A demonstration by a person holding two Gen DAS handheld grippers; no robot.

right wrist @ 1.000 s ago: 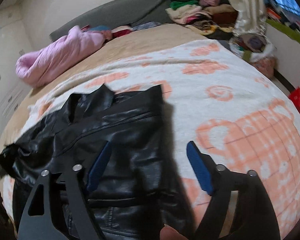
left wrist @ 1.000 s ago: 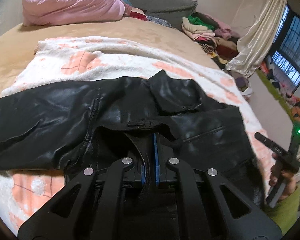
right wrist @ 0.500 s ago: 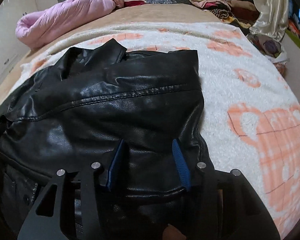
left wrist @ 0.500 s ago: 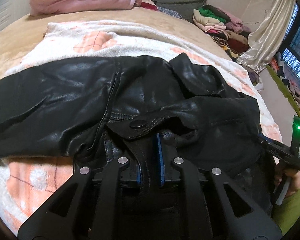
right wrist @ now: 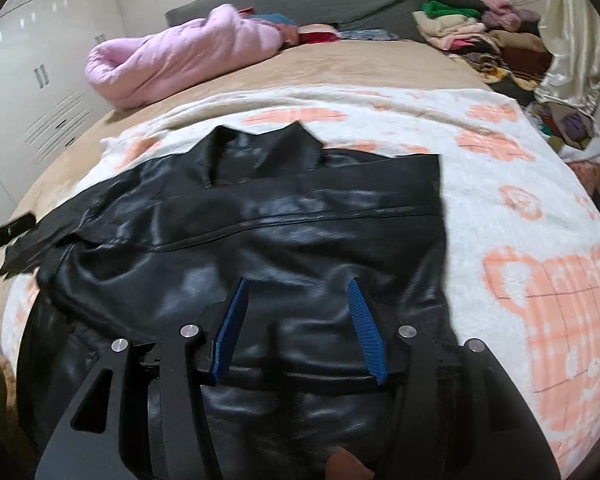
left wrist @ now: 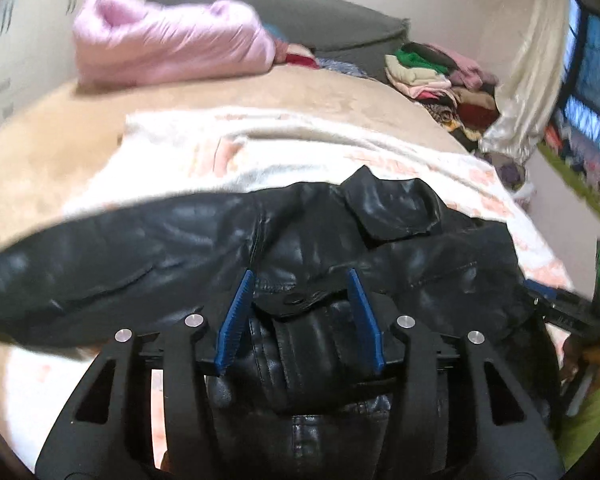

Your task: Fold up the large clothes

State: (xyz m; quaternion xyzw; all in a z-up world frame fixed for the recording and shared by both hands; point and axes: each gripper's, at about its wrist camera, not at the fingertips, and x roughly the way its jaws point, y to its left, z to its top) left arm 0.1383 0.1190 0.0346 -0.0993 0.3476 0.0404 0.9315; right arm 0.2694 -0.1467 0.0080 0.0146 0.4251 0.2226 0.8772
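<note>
Looking forward along the left tool, blue pads spread apart and gripping nothing, with the snap tab of the black leather jacket lying just between and under them. Spread across the view, the jacket's one unfolded sleeve running far out to the left, long axis crosswise to the tool, collar pointing away toward the far end of the bed. All of it resting on the white-and-peach blanket, with a pink quilt and a pile of clothes well beyond. Showing at the right edge, the right tool, state not readable from here. Turning to the right wrist view, the right tool likewise parted and empty, hovering over the jacket's body, where the other side is already folded in to a straight edge against the blanket. Lying leftward from here, the loose sleeve, so well apart from this tool and much nearer the left one; likely the next fold belongs to the left side, reaching out left along the sleeve and carrying it across the body.
</note>
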